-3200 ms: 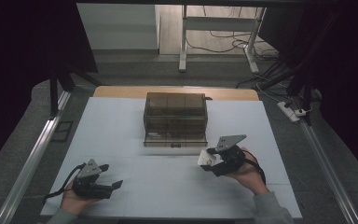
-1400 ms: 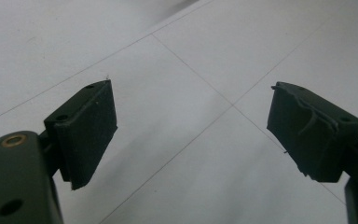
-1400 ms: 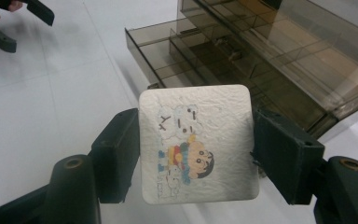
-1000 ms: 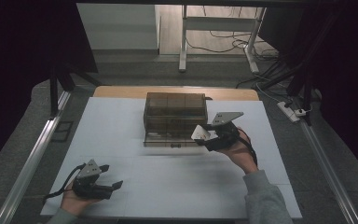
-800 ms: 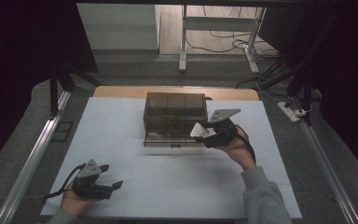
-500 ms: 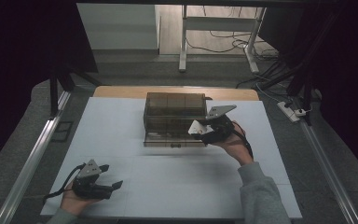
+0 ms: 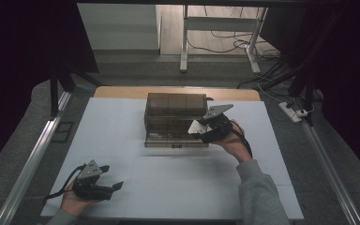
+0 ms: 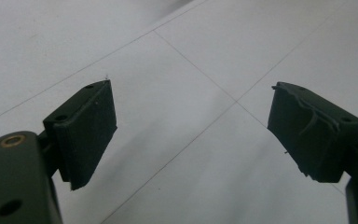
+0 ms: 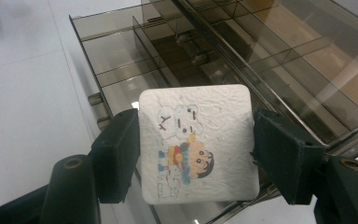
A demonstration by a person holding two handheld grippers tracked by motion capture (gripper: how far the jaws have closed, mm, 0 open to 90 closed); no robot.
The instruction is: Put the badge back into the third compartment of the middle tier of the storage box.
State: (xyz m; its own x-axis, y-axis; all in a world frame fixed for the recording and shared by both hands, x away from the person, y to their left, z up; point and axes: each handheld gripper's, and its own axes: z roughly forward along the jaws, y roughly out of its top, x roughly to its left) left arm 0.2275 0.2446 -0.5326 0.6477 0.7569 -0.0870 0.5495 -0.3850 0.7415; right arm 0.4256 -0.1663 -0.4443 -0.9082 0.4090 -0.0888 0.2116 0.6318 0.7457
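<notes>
A smoky transparent drawer box stands at the table's far middle, its bottom drawer pulled out and split into compartments. My right gripper is shut on a white square packet printed with a cartoon child, held just above the open drawer's right part. That packet shows as a white patch at the box's front right. My left gripper rests near the table's front left corner, its jaws wide open over bare tabletop with nothing between them.
The white table has a wooden strip along its far edge. Metal rails run along both sides. A desk frame and cables stand on the floor beyond; a power strip lies at the right.
My right gripper has carried the packet from the right middle of the table forward and left to the open drawer. The left gripper has stayed put.
</notes>
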